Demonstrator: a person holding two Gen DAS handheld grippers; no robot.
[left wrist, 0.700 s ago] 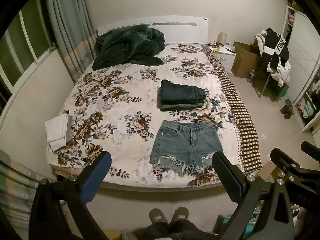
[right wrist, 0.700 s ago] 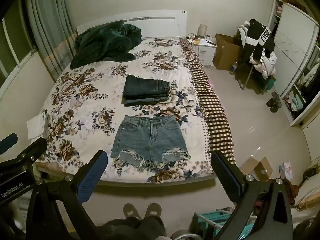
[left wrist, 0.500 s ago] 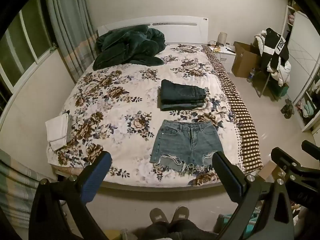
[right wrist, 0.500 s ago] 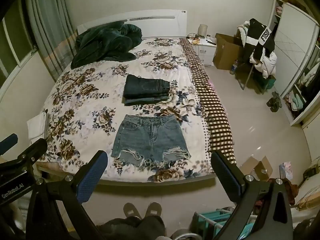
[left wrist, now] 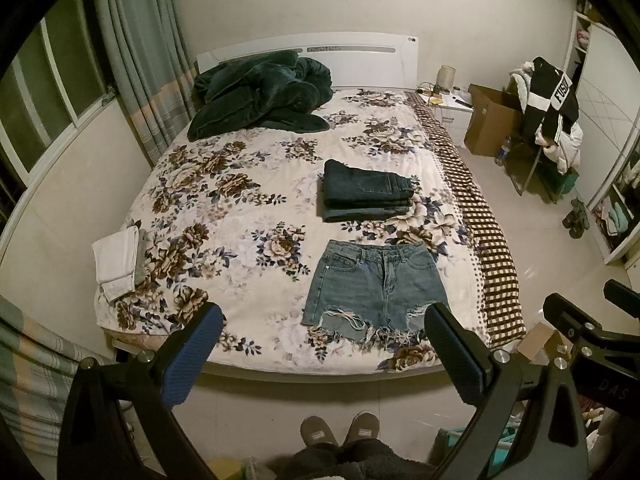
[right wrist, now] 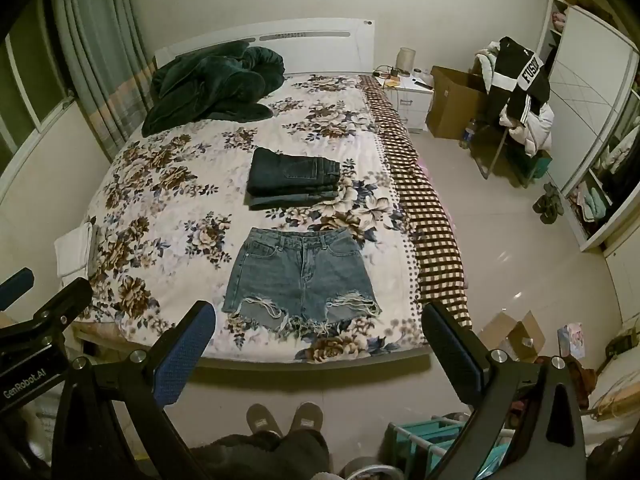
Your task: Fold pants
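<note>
Shorts (left wrist: 376,284) lie flat, unfolded, at the foot of the bed (left wrist: 224,216); one folded stack (left wrist: 366,190) (jeans, I think) sits beyond. Left tool (left wrist: 322,342) and right tool (right wrist: 316,338) gape wide, holding nothing, so folding hasn't started.

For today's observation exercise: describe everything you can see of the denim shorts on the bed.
The shorts are light blue denim, spread flat and unfolded, front side up, near the foot of the bed. The waistband, with belt loops, faces the headboard; the front pockets and fly seam show. Both hems are ripped and frayed, with pale threads hanging toward the bed's edge. They lie only on the floral cover, apart from the folded dark jeans beyond them. Neither gripper touches them.
</note>
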